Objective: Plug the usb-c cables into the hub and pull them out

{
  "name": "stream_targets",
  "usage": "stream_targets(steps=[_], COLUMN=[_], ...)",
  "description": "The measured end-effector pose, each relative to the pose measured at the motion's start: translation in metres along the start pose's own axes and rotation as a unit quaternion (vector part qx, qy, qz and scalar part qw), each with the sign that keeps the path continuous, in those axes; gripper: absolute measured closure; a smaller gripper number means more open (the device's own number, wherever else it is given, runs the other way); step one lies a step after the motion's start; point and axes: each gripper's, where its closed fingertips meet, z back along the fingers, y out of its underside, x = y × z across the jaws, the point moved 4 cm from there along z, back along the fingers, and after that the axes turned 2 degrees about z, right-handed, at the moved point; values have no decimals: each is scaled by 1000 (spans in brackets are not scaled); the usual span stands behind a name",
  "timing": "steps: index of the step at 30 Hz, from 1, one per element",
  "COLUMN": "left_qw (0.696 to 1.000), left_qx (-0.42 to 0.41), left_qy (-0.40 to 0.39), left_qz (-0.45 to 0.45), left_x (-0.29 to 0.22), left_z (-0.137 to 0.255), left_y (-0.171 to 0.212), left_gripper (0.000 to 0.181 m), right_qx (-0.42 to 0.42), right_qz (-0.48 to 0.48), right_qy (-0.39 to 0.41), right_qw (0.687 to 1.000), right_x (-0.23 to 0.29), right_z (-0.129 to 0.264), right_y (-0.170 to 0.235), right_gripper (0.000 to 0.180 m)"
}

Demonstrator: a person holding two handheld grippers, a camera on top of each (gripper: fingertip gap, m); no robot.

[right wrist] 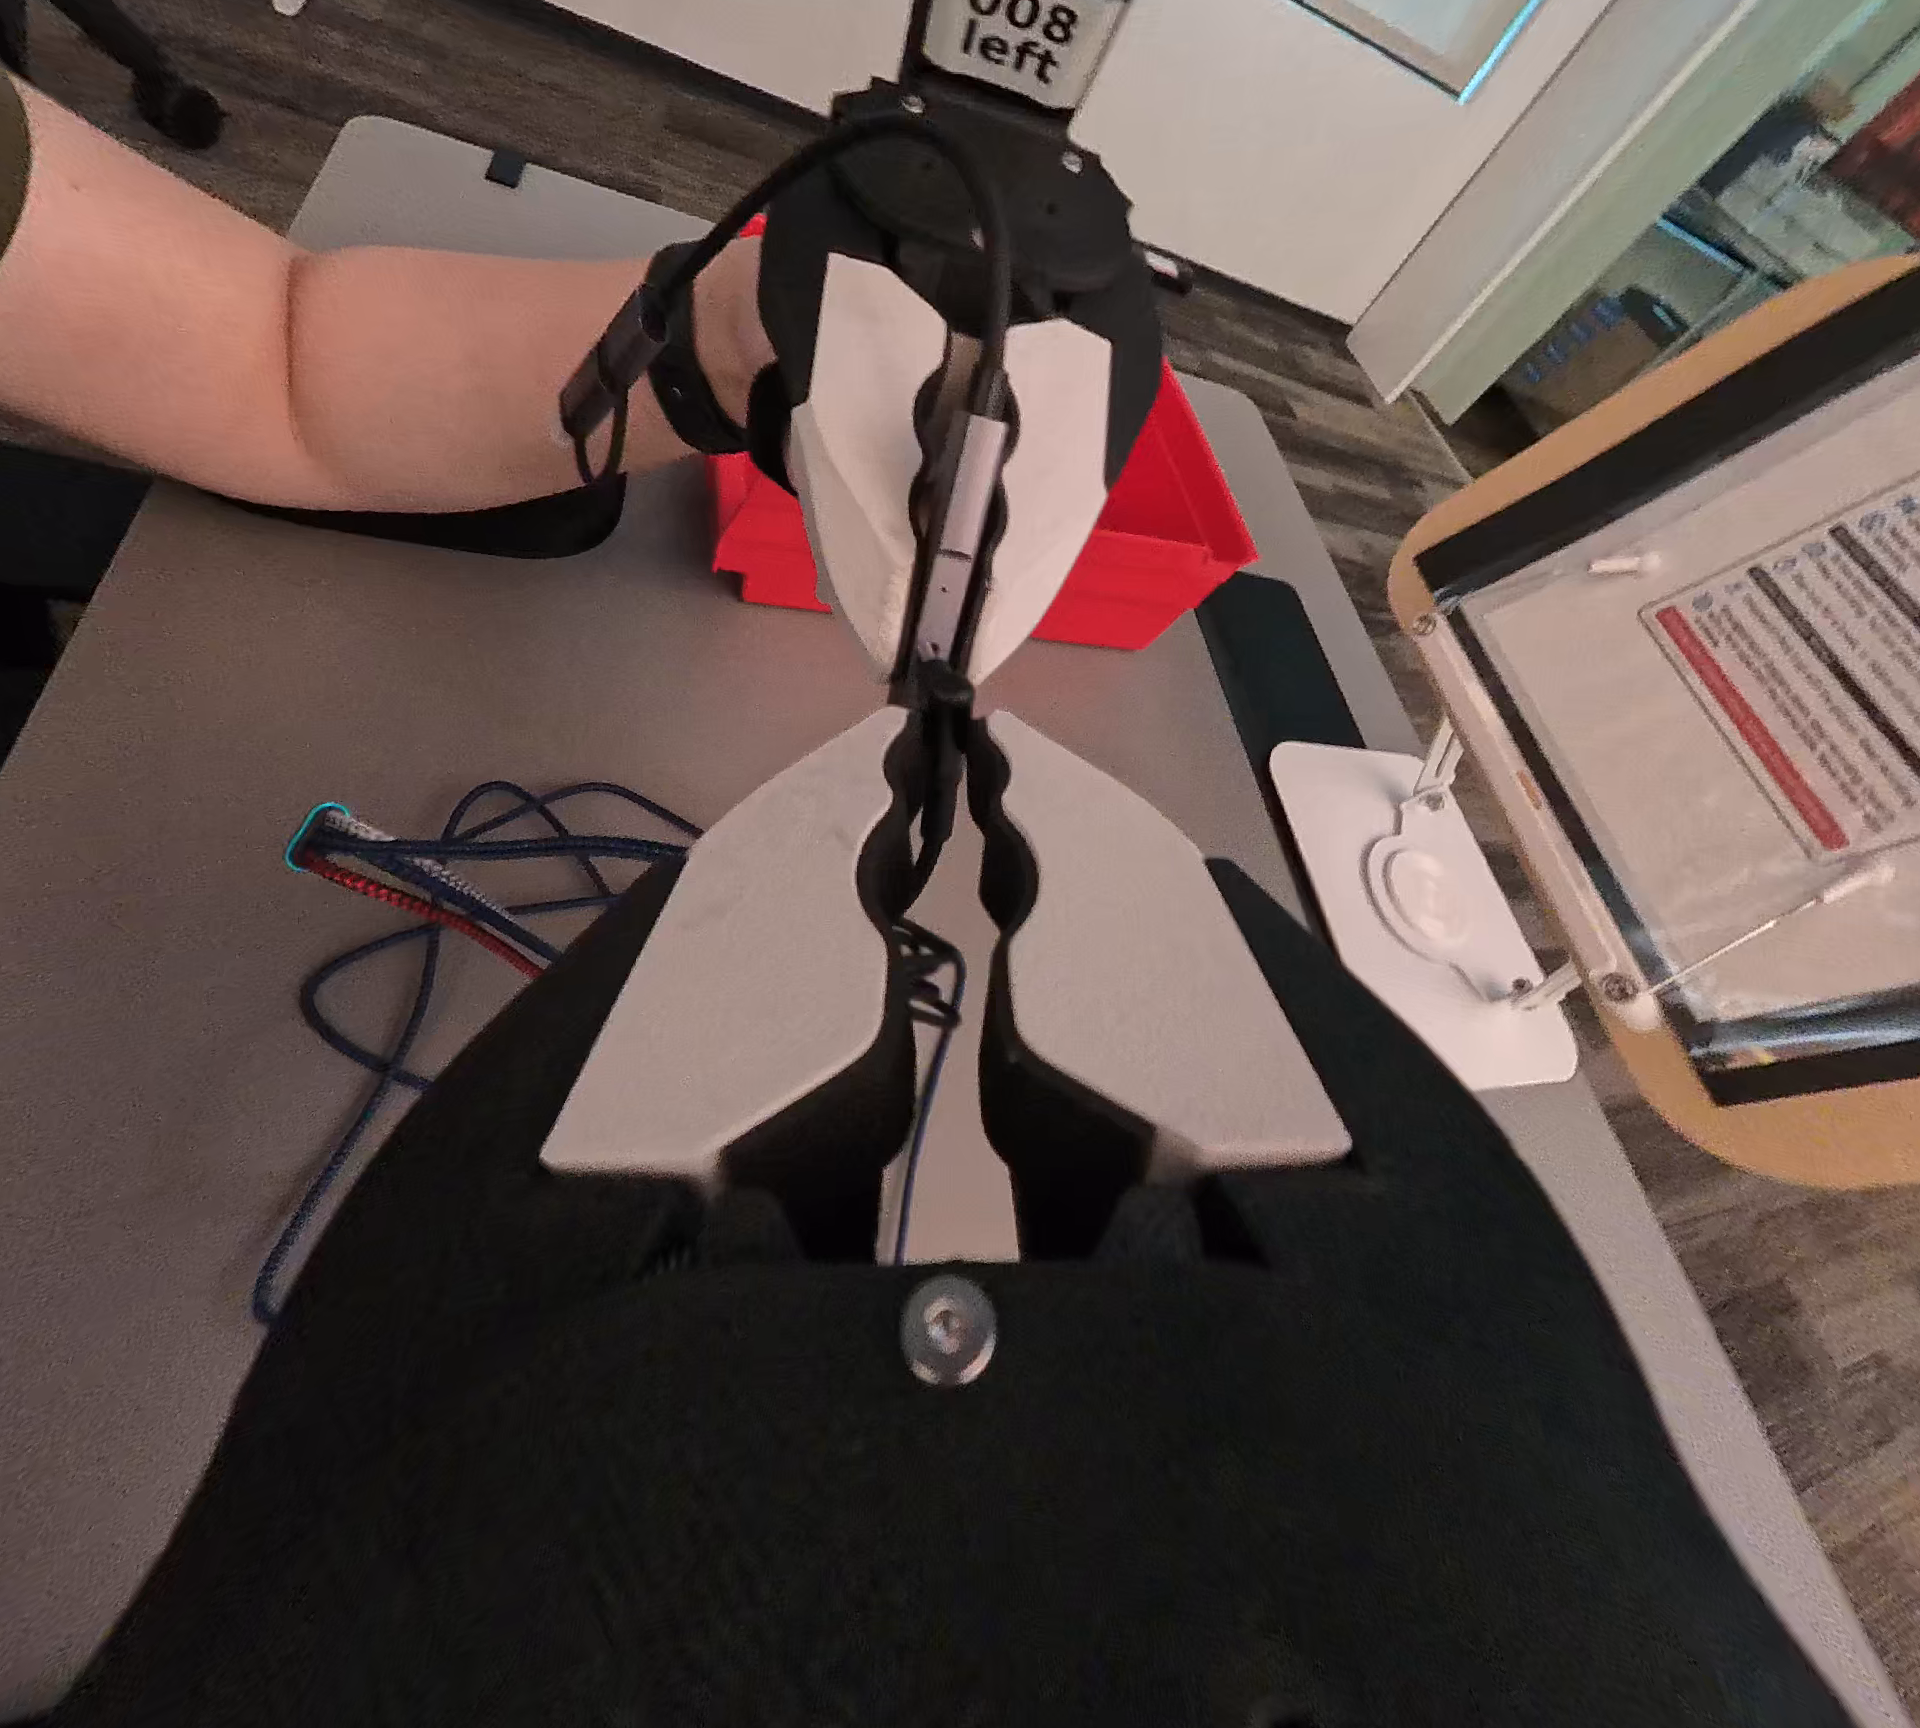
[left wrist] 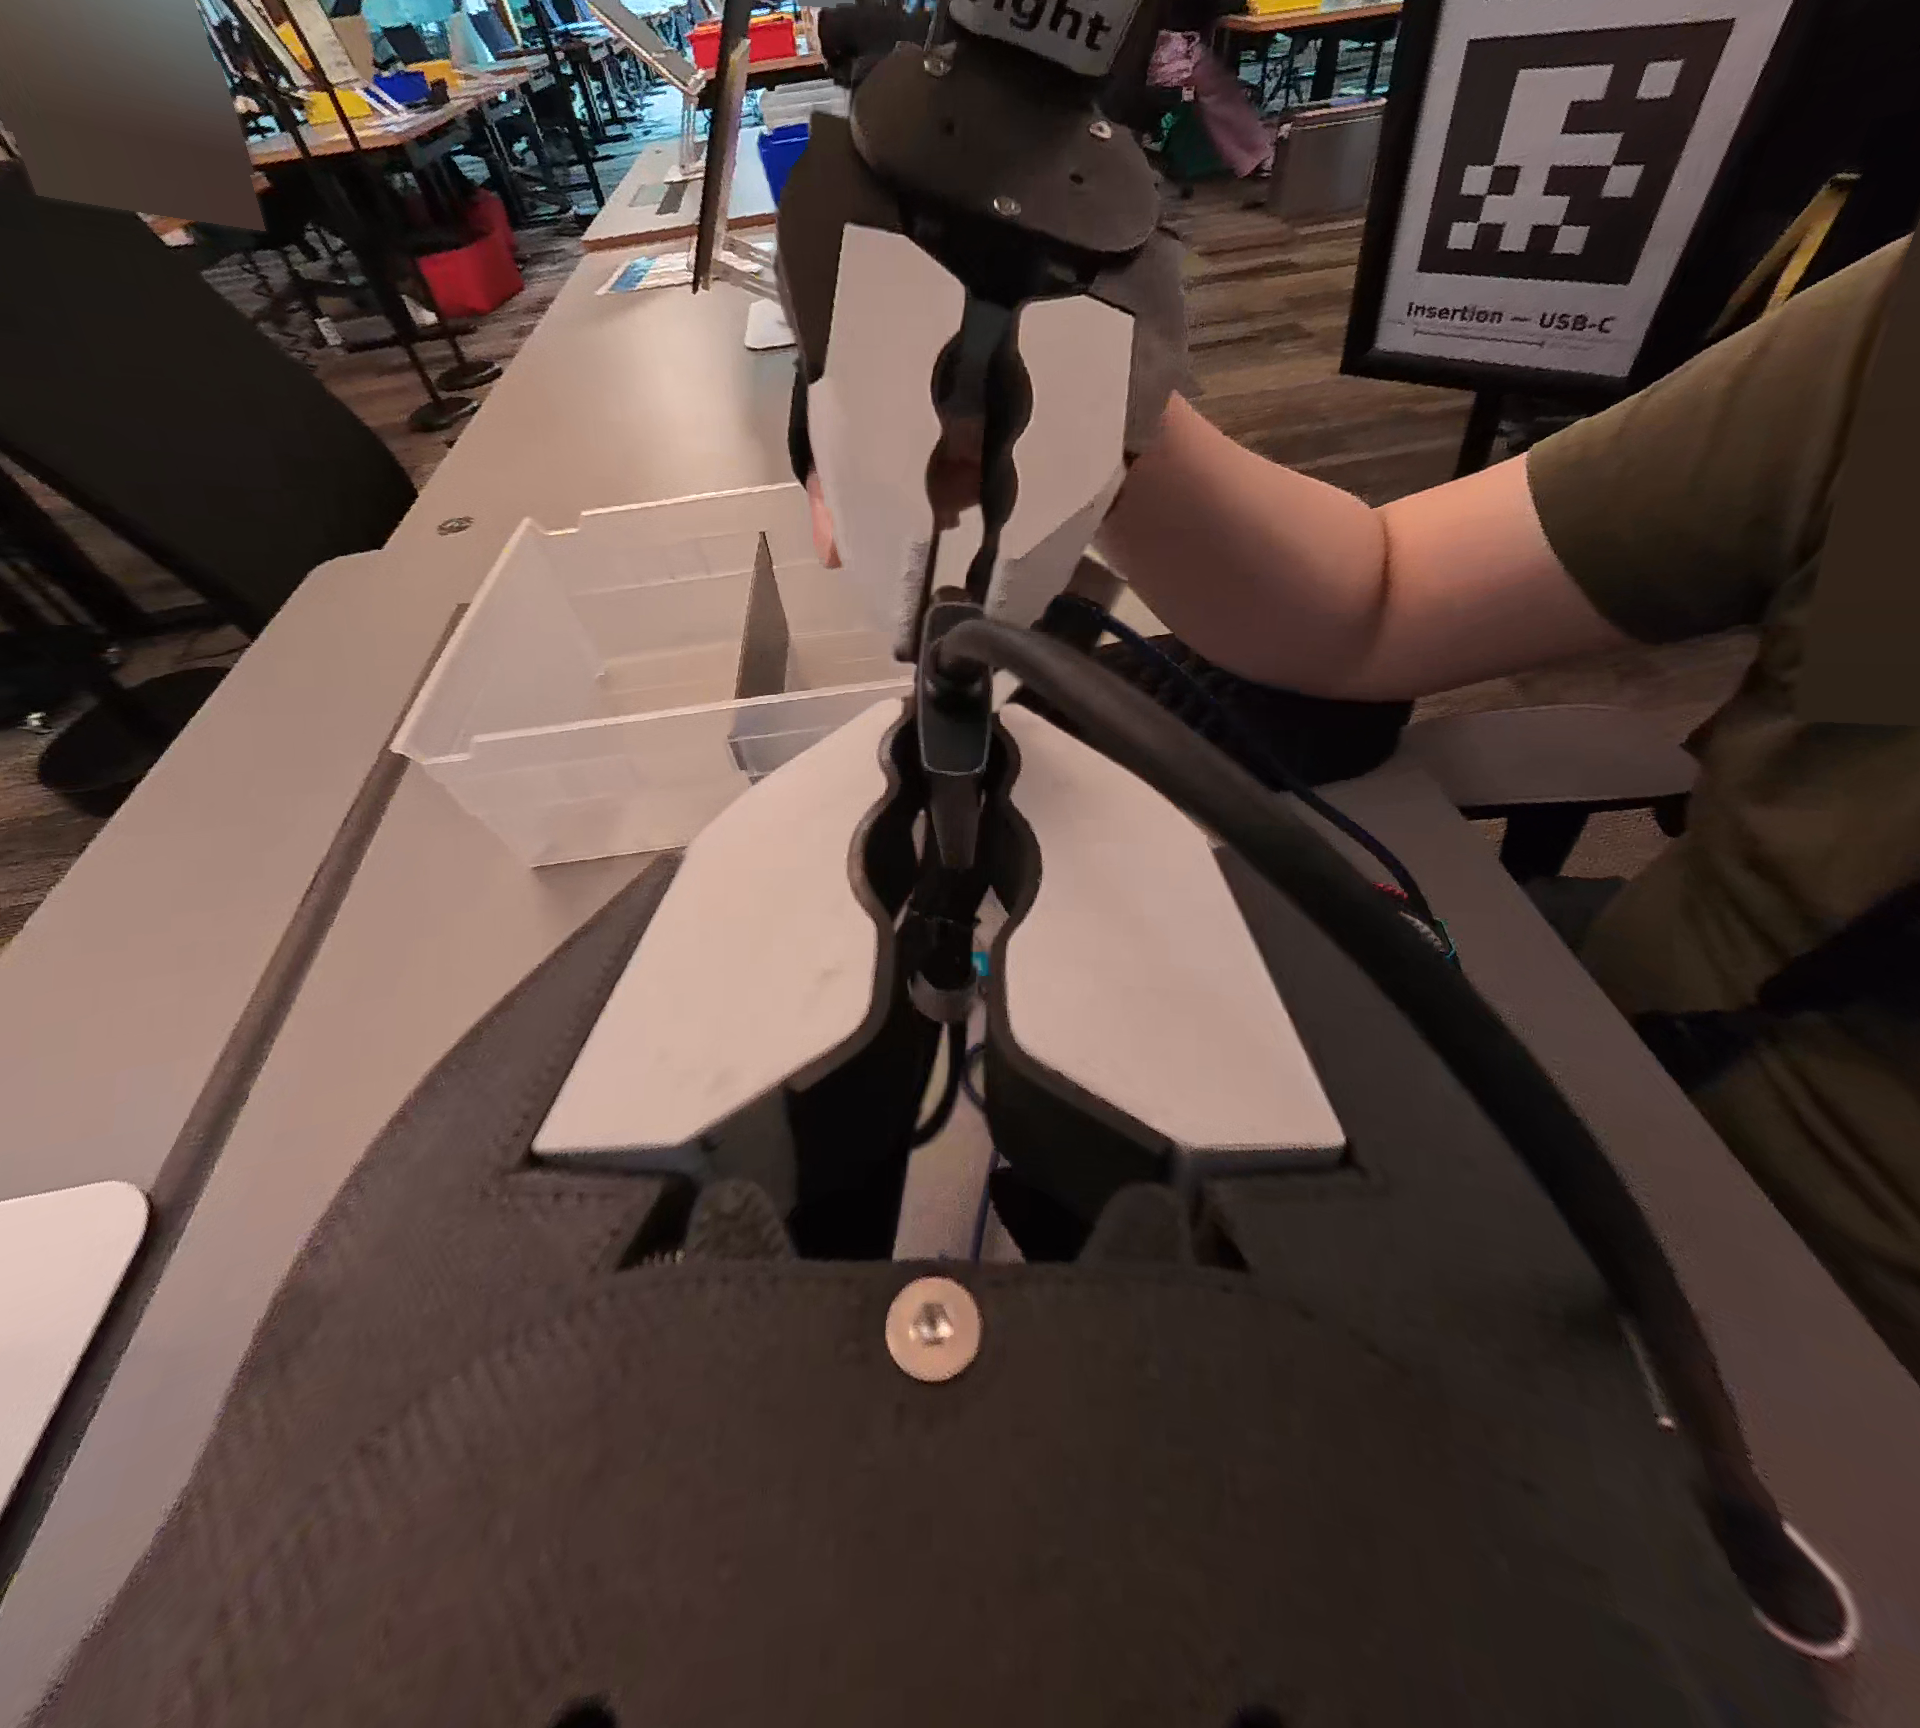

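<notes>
Hub [right wrist: 961, 494] mostly covered by left gripper [right wrist: 935, 639] fingers; port junction too small to resolve. Blue cable [right wrist: 343, 1034] runs under right gripper [right wrist: 940, 722].

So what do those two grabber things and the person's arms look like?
Both grabbers look the same: the left gripper and right gripper each have a black, textured plastic body with a silver screw, and two pale grey fingers with wavy black inner edges. Each has a white tag near its handle. The person wears an olive short sleeve and a dark wrist strap.

Two grippers, left gripper [left wrist: 948, 805] and right gripper [right wrist: 940, 769], one hub [right wrist: 961, 525], one clear bin [left wrist: 623, 691], one red bin [right wrist: 1164, 535], one cable bundle [right wrist: 416, 878], on one desk [right wrist: 208, 691].
</notes>
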Motion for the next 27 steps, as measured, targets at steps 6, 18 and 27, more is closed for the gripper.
stream_targets(steps=[6, 18, 27], left_qw=[999, 992, 986], left_qx=[38, 102, 148], left_qy=[-31, -68, -79], left_qz=[-18, 27, -1], left_x=[0, 7, 5], left_z=[-1, -7, -13], left_y=[2, 12, 22], left_gripper=[171, 171, 171], right_qx=[14, 62, 135], right_qz=[-50, -81, -90], right_qy=[-10, -6, -1], right_qw=[999, 995, 987], right_x=[-3, -6, 0], right_z=[-3, -10, -13], right_y=[5, 18, 27], right_gripper=[172, 172, 171])
